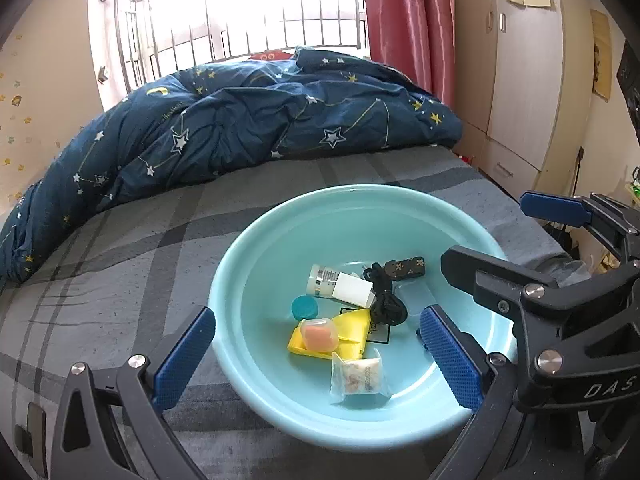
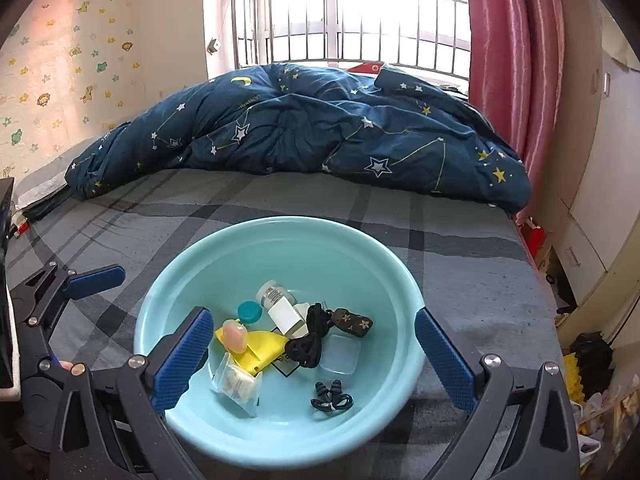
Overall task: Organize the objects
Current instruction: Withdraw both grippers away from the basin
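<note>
While both tools gape empty, left tool (image 1: 316, 354), right tool (image 2: 312, 344) — basin (image 2: 280, 248) clutter overlaps, earplugs (image 2: 332, 396) tiny.

Basin (image 2: 280, 436) on the bed (image 2: 460, 264), with the duvet (image 2: 320, 136) behind it toward the window. Inside the basin: bottle (image 2: 276, 300) at the back, round cap (image 2: 250, 311) left of it, cord (image 2: 308, 344) in the middle, clear box (image 2: 339, 354) right of the cord, earplugs (image 2: 331, 398) in front, sachet (image 2: 236, 384) at front left.
</note>
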{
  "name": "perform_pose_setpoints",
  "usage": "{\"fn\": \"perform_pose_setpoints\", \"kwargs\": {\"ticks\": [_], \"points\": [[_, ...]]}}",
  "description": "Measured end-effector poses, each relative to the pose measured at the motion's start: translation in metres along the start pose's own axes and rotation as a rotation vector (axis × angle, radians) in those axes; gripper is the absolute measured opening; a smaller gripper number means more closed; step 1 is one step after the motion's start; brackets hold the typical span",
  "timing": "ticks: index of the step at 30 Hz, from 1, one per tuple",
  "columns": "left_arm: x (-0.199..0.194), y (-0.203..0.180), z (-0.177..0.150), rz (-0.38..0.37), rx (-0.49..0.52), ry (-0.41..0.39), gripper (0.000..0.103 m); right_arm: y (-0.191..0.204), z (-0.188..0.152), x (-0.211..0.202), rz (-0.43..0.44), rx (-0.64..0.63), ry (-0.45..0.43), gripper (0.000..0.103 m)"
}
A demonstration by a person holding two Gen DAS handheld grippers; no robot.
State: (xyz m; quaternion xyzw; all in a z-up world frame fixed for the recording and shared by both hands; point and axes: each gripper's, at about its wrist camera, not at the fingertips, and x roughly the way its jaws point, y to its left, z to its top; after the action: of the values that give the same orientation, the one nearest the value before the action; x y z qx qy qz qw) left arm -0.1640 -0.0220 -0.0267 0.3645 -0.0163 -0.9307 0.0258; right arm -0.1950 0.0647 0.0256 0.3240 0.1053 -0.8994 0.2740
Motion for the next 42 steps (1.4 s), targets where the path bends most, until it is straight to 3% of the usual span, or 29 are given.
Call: {"fn": "perform_pose_setpoints", "kwargs": {"ticks": [15, 42], "points": [[-0.043, -0.008, -0.016, -0.021, -0.038, -0.049, 0.103, 0.005, -0.018, -0.045, -0.013, 0.02, -0.033, 0.103], [-0.084, -0.035, -0.076, 0.071, -0.026, -0.103, 0.103, 0.014, -0.09, -0.093, -0.035, 0.039, -0.063, 0.103]]}}
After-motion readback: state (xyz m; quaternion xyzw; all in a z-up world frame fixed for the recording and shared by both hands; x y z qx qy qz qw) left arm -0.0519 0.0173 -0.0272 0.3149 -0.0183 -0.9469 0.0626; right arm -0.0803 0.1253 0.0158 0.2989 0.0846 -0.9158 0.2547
